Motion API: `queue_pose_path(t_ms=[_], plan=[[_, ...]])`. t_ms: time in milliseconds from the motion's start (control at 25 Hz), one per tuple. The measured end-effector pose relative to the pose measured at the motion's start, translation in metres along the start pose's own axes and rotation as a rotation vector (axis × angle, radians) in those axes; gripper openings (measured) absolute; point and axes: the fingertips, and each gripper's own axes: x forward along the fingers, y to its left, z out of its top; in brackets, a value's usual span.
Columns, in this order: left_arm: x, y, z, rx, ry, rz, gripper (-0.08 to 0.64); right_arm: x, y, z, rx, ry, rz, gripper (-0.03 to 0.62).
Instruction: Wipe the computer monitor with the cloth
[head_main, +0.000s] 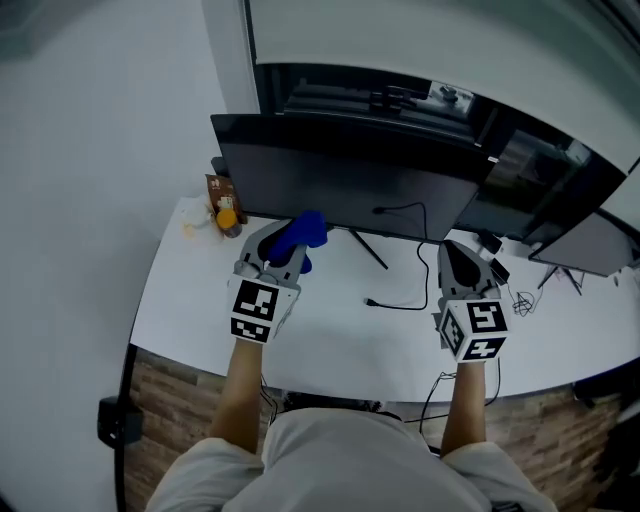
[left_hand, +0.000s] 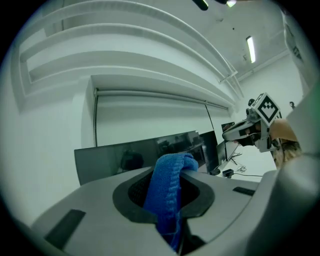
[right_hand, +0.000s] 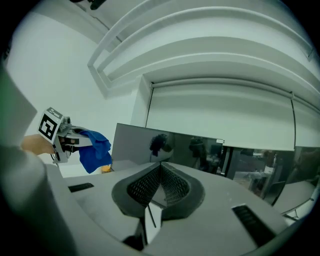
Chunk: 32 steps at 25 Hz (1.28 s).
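Note:
A dark monitor (head_main: 340, 178) stands at the back of the white desk (head_main: 330, 330); it also shows in the left gripper view as the monitor (left_hand: 115, 157) and in the right gripper view as the monitor (right_hand: 150, 142). My left gripper (head_main: 292, 243) is shut on a blue cloth (head_main: 303, 233), held just in front of the screen's lower left part. The cloth (left_hand: 167, 190) is pinched between the jaws and sticks up past them. My right gripper (head_main: 458, 252) hovers near the screen's lower right corner, shut with nothing in it. The right gripper view shows the cloth (right_hand: 94, 150) at its left.
A small bottle with an orange cap (head_main: 228, 218) and a brown box (head_main: 217, 188) stand at the desk's left back. A black cable (head_main: 405, 300) and a monitor foot (head_main: 368, 248) lie on the desk. A second monitor (head_main: 560, 215) stands at the right.

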Motion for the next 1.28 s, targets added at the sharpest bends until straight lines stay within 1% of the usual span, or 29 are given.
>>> queue_pose_path(t_ms=[120, 280, 480, 640, 920, 1280], plan=[[0.009, -0.021, 0.019, 0.013, -0.019, -0.047, 0.078, -0.011, -0.016, 0.008, -0.017, -0.013, -0.032, 0.012], [0.014, -0.044, 0.046, 0.055, -0.064, -0.103, 0.078, -0.02, -0.027, 0.014, -0.048, -0.016, -0.061, 0.012], [0.019, -0.06, 0.058, 0.099, -0.092, -0.164, 0.078, -0.021, -0.025, 0.015, -0.068, -0.015, -0.075, 0.012], [0.021, -0.061, 0.056, 0.093, -0.09, -0.179, 0.078, -0.021, -0.021, 0.015, -0.076, -0.016, -0.075, 0.012], [0.021, -0.057, 0.054, 0.092, -0.078, -0.172, 0.078, -0.02, -0.019, 0.012, -0.081, -0.01, -0.068, 0.012], [0.023, -0.058, 0.054, 0.087, -0.08, -0.187, 0.078, -0.017, -0.014, 0.006, -0.076, 0.004, -0.06, 0.012]])
